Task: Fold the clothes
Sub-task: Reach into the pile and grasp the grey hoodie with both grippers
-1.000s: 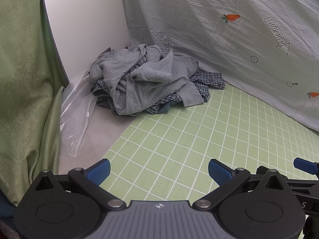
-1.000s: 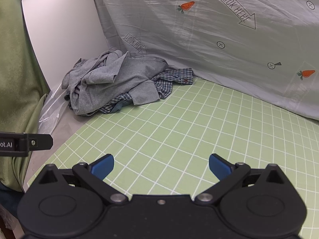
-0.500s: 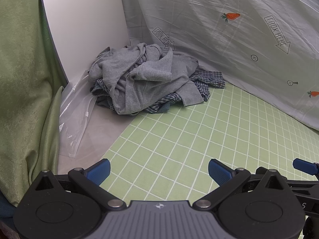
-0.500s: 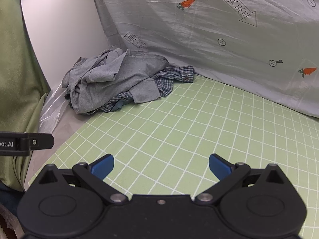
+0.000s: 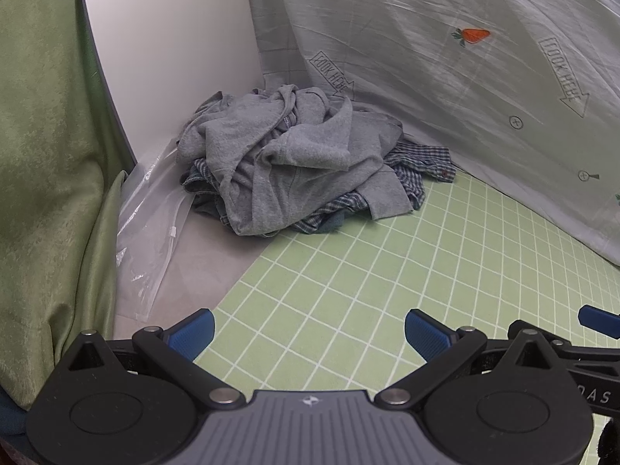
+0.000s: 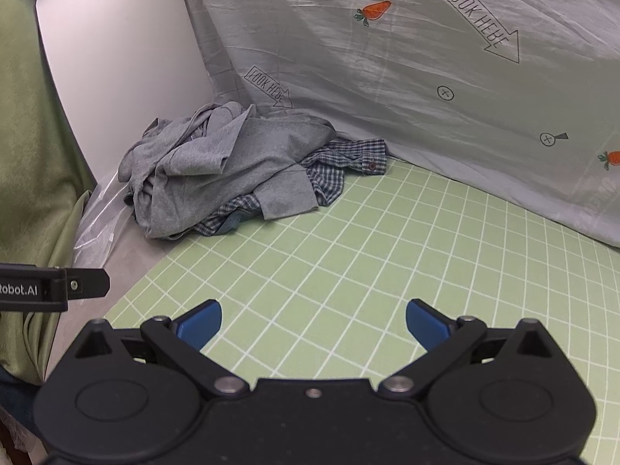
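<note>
A crumpled pile of clothes lies at the far left corner of the green grid mat [image 5: 348,290]. A grey top [image 5: 286,162] lies over a blue checked shirt [image 5: 418,162]. The same grey top [image 6: 232,170] and checked shirt [image 6: 348,159] show in the right wrist view. My left gripper [image 5: 309,331] is open and empty, low over the mat's near left edge, well short of the pile. My right gripper [image 6: 314,323] is open and empty over the mat [image 6: 387,271], also well short of the pile. Its blue fingertip [image 5: 596,316] shows at the right of the left wrist view.
A clear plastic bag [image 5: 151,240] lies left of the pile on the bare grey tabletop [image 5: 209,267]. A green curtain [image 5: 46,155] hangs at the left. A white panel [image 5: 170,46] and a grey printed sheet [image 5: 445,77] back the table.
Both grippers have shifted slightly; the pile sits a little lower and closer in the views. Both stay open and nothing was touched.
</note>
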